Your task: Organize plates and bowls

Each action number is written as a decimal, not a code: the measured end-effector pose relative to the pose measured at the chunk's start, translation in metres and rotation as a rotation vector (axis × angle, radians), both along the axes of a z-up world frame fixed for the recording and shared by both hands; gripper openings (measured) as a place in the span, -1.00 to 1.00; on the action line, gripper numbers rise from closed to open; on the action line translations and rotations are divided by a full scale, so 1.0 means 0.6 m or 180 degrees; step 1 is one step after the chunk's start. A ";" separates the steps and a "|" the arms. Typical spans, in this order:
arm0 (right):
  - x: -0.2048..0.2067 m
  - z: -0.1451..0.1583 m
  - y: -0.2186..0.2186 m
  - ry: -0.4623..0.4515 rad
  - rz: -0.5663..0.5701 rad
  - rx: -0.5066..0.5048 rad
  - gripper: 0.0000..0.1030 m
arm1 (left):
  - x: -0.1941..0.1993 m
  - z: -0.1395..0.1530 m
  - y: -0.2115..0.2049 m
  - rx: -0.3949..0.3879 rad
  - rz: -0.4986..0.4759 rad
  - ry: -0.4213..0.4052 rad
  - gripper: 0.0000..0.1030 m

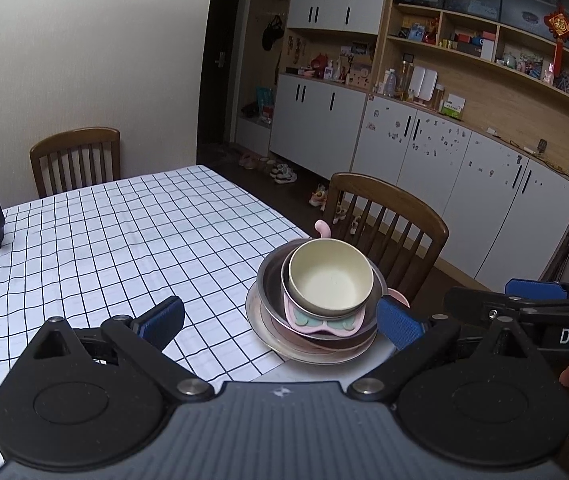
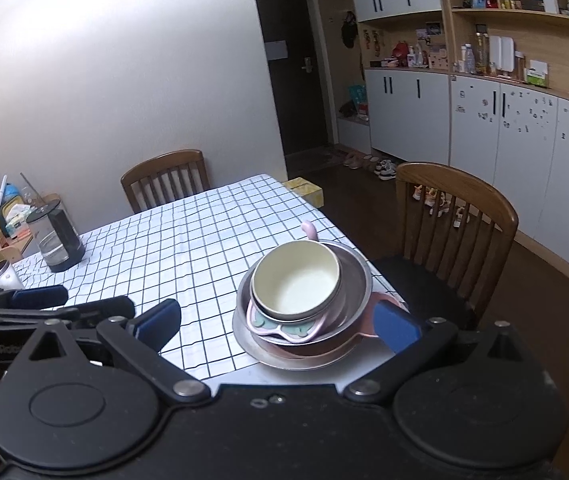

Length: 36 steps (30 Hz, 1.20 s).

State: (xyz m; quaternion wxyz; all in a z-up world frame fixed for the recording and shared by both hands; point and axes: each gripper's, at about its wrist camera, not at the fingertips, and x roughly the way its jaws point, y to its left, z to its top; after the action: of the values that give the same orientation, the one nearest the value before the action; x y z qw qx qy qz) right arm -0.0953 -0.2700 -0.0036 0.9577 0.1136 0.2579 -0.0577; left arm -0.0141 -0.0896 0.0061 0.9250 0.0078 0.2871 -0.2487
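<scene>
Both tongs wide apart, empty: left tongs (image 1: 280,324), right tongs (image 2: 278,326). Cream bowl (image 1: 330,276) tops nested dish stack (image 1: 312,332) at bench (image 1: 124,240) corner.

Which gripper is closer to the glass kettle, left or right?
Left. The left gripper is on the glass kettle side of the dish stack; the right gripper sits farther across.

Each tool (image 1: 280,320) is black with blue ribbed pads (image 1: 398,326), silver pivot screws and a grey ridged body.
</scene>
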 end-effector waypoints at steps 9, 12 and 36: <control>-0.003 0.000 0.004 -0.0053 -0.0027 -0.0016 1.00 | -0.003 0.003 0.005 -0.0048 0.0014 -0.0055 1.00; -0.002 -0.001 0.003 -0.0032 -0.0025 0.0002 1.00 | -0.004 0.003 0.007 -0.0060 0.0031 -0.0059 1.00; 0.004 -0.004 0.001 0.0031 -0.0077 0.0043 1.00 | 0.014 -0.009 -0.002 -0.0048 -0.0022 0.0092 1.00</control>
State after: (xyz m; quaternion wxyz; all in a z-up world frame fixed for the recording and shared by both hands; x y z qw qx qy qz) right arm -0.0927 -0.2693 -0.0060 0.9549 0.1229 0.2616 -0.0681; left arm -0.0054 -0.0910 0.0005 0.9200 -0.0018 0.2986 -0.2541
